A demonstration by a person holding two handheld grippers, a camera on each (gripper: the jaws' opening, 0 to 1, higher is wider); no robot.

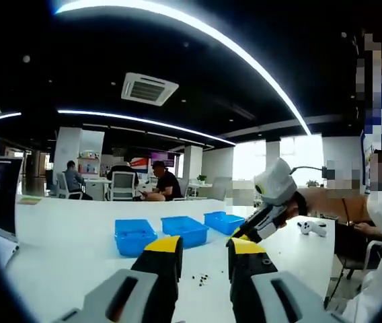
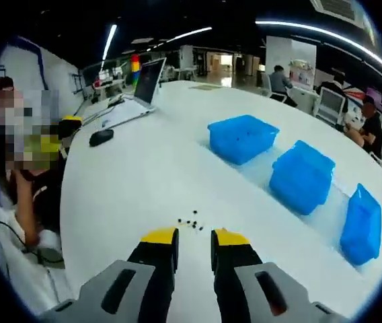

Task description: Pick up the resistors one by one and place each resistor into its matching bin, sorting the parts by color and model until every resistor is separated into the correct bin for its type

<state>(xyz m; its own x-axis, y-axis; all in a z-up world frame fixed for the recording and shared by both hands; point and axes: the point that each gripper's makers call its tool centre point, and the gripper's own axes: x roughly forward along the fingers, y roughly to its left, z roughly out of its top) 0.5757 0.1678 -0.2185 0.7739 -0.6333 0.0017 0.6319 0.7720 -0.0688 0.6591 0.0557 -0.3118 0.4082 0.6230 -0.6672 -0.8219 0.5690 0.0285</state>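
Several small dark resistors (image 1: 201, 278) lie loose on the white table (image 1: 77, 249), just beyond my left gripper (image 1: 204, 250), which is open and holds nothing. Behind them stand three blue bins in a row: left bin (image 1: 134, 235), middle bin (image 1: 185, 229), right bin (image 1: 223, 221). My right gripper (image 1: 253, 227) reaches in from the right, yellow-tipped, above the table. In the right gripper view the resistors (image 2: 191, 222) sit just ahead of my right gripper (image 2: 194, 241), whose jaws stand apart with nothing between them. The bins (image 2: 241, 138), (image 2: 302, 176), (image 2: 361, 223) line up to the right.
An open laptop (image 2: 140, 87) and a black mouse (image 2: 101, 137) lie at the table's far end. A white controller (image 1: 312, 227) rests on the table to the right. A person (image 2: 23, 175) stands at the table edge. People sit at desks (image 1: 161, 185) far behind.
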